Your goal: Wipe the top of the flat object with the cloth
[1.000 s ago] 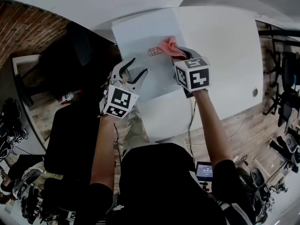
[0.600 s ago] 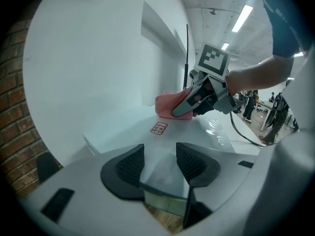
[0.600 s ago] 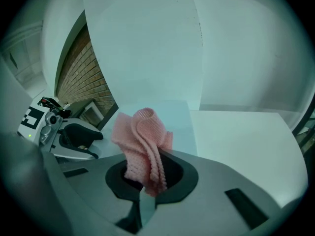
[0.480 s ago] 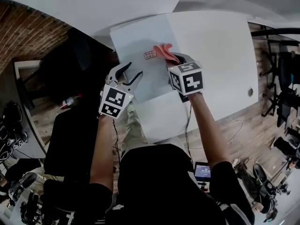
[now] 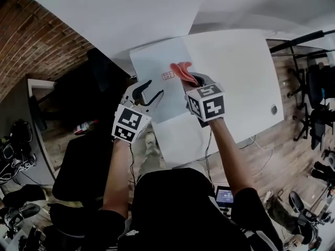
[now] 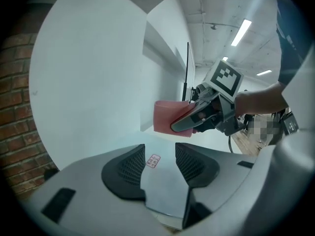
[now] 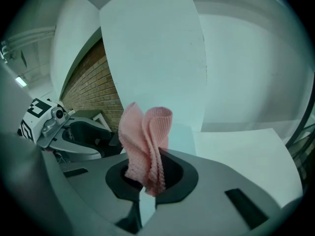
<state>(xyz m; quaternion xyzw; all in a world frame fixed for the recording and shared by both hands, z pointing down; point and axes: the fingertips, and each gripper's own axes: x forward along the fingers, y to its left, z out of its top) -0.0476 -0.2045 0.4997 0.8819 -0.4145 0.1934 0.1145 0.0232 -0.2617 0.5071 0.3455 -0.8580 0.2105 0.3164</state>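
Note:
A flat pale grey-blue panel (image 5: pixel 157 77) lies on the white table (image 5: pixel 241 72), with a small red-printed label (image 5: pixel 168 75) on it. My right gripper (image 5: pixel 189 78) is shut on a pink cloth (image 5: pixel 180 70), lifted just above the panel near the label. In the right gripper view the cloth (image 7: pixel 146 144) stands bunched up out of the closed jaws. My left gripper (image 5: pixel 148 91) is open over the panel's left edge, nothing between its fingers. In the left gripper view the panel (image 6: pixel 165 186) runs under the jaws and the label (image 6: pixel 153 161) shows between them, with the cloth (image 6: pixel 170 118) held above.
A black office chair (image 5: pixel 89 88) stands left of the table, with a brick wall (image 5: pixel 36 41) behind it. A small round hole (image 5: pixel 274 109) sits in the table's right part. Cables and a small screen (image 5: pixel 223 195) lie on the wooden floor below.
The head camera has shifted, so the table sits a bit lower in view. The right gripper with the cloth has stayed near the label; the left gripper stays open by the panel's left edge.

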